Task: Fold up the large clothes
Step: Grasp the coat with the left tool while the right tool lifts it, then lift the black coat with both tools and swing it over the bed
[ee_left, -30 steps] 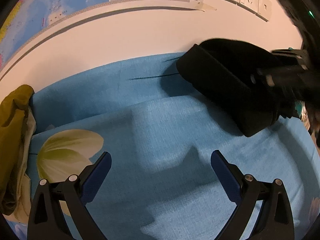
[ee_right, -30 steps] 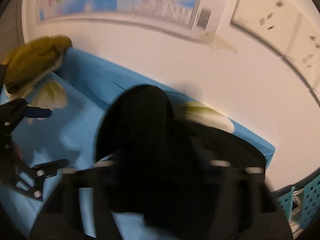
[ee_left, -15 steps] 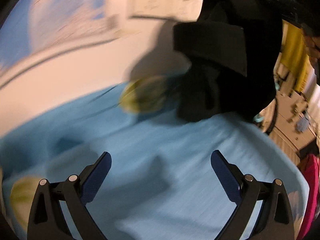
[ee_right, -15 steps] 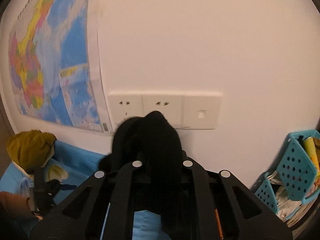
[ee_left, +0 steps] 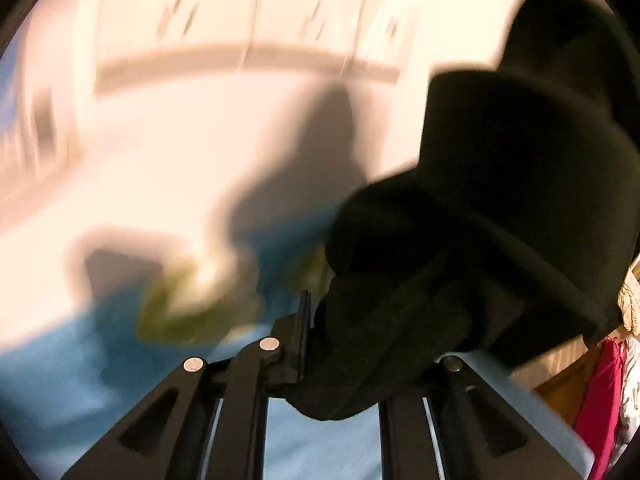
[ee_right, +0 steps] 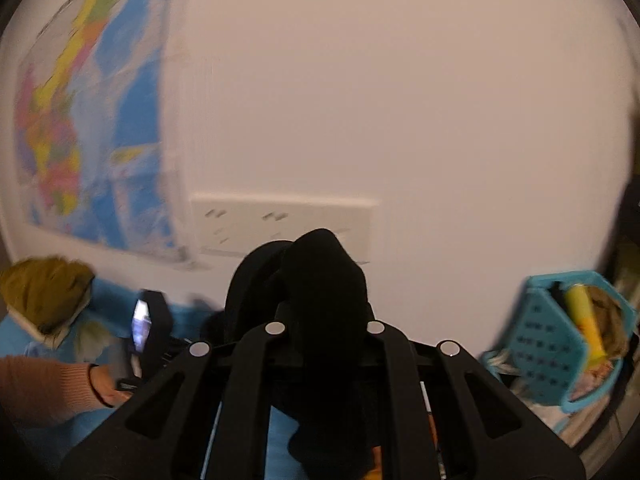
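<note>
Above the blue bedsheet [ee_left: 44,392], against the white wall [ee_right: 400,100], the following items are showing. Item one: a black garment [ee_left: 500,208], bunched into thick folds and hanging in the air between the two tools rather than lying on the bed. Item two: the left gripper [ee_left: 320,344], its jaws having just been closing and now pinching a lower fold of the black garment; the cloth is bulging out over the right-hand finger and hiding it. Item three: the right gripper [ee_right: 322,332], its fingers drawn together and clamping an upper bunch of the same garment, which is rising as a dark hump above the tips and drooping below them through the frame. Item four: a person's hand [ee_right: 108,390] in an orange-brown sleeve [ee_right: 44,388], holding the handle of the left tool at the lower left of the right wrist view. Item five: a row of white wall sockets [ee_right: 280,224], sitting just behind the raised cloth. Item six: a coloured map [ee_right: 80,132], hanging on the wall to the left of the sockets. Item seven: an olive-yellow garment [ee_right: 44,292], lying crumpled at the far left end of the bed. Item eight: a turquoise perforated basket [ee_right: 548,344], standing off to the right with a yellow object in it. The left wrist view is blurring heavily.
</note>
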Demonstrator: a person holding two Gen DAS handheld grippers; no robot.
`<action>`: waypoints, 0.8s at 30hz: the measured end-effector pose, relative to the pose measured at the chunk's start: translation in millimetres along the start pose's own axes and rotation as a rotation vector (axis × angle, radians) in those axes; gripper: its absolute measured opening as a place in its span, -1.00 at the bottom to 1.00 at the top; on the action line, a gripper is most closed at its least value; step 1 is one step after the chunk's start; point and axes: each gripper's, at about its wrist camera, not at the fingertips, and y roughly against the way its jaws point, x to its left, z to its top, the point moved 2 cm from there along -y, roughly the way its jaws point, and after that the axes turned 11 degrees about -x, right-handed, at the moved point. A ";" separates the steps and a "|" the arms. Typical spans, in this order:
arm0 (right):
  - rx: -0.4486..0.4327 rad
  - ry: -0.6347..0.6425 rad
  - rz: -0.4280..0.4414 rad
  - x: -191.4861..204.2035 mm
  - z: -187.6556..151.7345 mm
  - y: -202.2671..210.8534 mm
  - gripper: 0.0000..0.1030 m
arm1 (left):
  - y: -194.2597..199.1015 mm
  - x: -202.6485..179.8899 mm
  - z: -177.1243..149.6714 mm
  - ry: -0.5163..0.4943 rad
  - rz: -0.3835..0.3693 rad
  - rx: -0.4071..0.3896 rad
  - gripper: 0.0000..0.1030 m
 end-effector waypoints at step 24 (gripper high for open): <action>-0.493 0.169 0.184 76.7 130.4 327.2 -0.85 | 480.5 -79.5 88.6 -0.224 0.149 -0.794 -0.83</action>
